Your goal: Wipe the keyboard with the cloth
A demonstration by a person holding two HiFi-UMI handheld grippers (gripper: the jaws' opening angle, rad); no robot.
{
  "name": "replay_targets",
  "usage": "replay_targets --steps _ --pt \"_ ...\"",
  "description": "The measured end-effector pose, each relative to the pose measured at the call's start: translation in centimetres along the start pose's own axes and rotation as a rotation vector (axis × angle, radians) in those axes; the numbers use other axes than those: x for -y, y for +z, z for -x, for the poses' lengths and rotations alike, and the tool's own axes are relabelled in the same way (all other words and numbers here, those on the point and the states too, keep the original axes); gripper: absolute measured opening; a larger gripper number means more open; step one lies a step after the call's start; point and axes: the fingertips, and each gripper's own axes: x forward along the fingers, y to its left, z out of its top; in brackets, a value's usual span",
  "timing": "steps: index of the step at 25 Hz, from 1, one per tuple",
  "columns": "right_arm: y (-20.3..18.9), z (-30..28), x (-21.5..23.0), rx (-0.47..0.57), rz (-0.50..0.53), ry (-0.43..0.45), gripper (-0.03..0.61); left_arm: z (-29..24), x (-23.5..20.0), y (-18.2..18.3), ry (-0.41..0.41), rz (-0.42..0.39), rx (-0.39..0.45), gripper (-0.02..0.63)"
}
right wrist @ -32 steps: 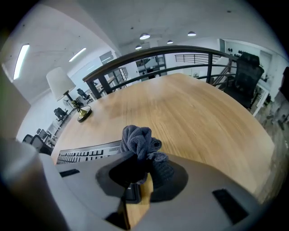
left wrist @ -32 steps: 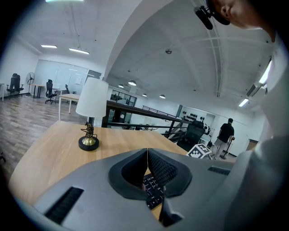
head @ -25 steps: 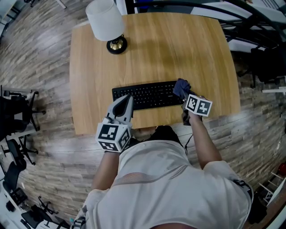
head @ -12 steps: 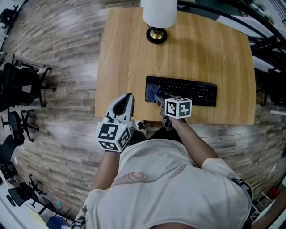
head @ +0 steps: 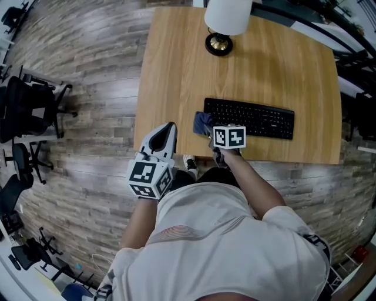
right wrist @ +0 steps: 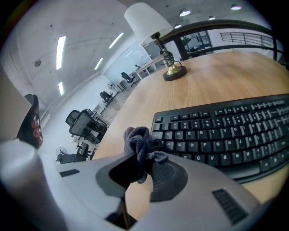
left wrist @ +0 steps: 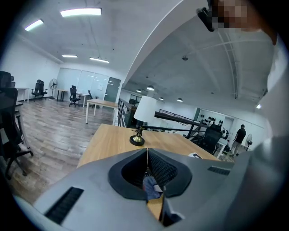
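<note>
Light wooden rectangular table [head: 176,70] stands on grey plank floor [head: 88,88]. On it: black full-size keyboard [head: 258,117] near front edge, white-shaded lamp with brass base [head: 226,17] at back edge, well apart.

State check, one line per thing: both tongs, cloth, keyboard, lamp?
Left tongs: shut, empty, held beside the table.
Right tongs: shut on the cloth.
Cloth: bunched, at the keyboard's left end.
Keyboard: flat on the table, keys up.
Lamp: upright; lit or not, cannot tell.
</note>
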Motion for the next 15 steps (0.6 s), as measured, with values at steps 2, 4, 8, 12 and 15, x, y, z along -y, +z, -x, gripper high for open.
replay_targets --steps 2,4,8,12,15 --pt "0.1 0.6 1.1 0.007 -0.024 -0.001 0.12 -0.6 0.9 0.0 -0.021 -0.008 -0.006 0.015" --pt "0.1 1.3 2.2 0.012 -0.045 -0.003 0.12 -1.3 1.8 0.0 -0.039 -0.012 -0.012 0.015" --pt "-0.1 3.1 5.1 0.032 -0.081 -0.032 0.12 -2.9 4.0 0.3 -0.072 -0.022 -0.018 0.015" --pt "-0.1 5.9 8.7 0.055 -0.107 -0.071 0.12 -4.7 6.8 0.8 -0.11 -0.031 -0.012 0.015" --pt "-0.1 8.5 12.3 0.078 -0.139 -0.109 0.12 -6.5 9.8 0.9 -0.153 -0.035 -0.013 0.015"
